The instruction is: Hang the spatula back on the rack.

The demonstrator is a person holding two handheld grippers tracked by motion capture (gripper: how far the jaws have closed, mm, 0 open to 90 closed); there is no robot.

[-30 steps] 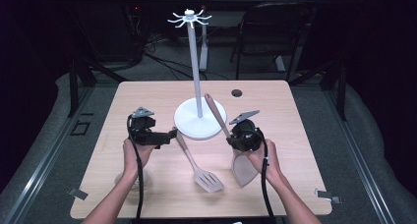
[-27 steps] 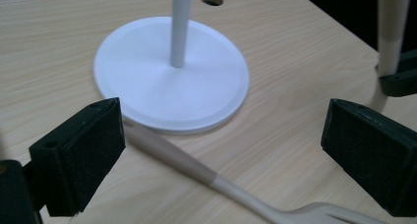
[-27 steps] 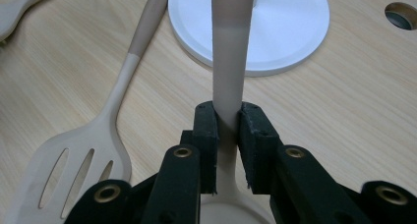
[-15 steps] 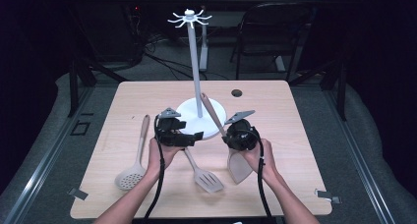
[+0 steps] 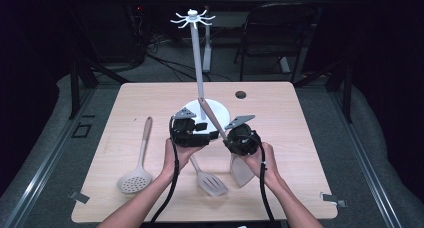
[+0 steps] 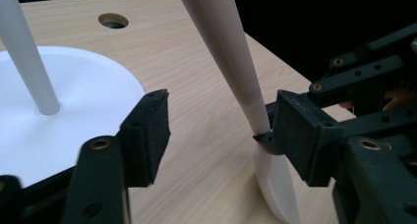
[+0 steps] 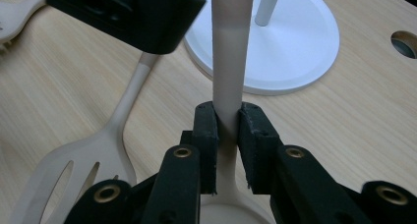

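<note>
1. The right gripper (image 5: 231, 136) is pinching the neck of a pale spatula (image 7: 228, 62); in the right gripper view both pads press on the handle just above where it widens into the blade.

2. That spatula stands tilted: in the high view its handle leans up and away toward the pole of the white hanging stand (image 5: 198, 73), its tip right at the pole, while the blade (image 5: 242, 170) hangs low over the tabletop (image 5: 300, 118) beside the person's right hand (image 5: 261, 160).

3. The left gripper (image 5: 200, 134) sits just left of the right one, over the front edge of the stand's round base (image 5: 220, 109). Its jaws have just been closing and stand half spread; in the left gripper view the spatula handle (image 6: 231, 52) lies between them, close against the far pad, with the near pad well clear. It is not yet gripped.

4. A slotted turner (image 5: 207, 178) lies flat on the tabletop in front of the two grippers, handle pointing toward the stand.

5. A skimmer spoon (image 5: 140, 160) with a round, holed head lies well apart to the left, handle pointing away from the person.

6. A small round hole (image 5: 241, 94) shows in the tabletop beyond the stand's base.
</note>
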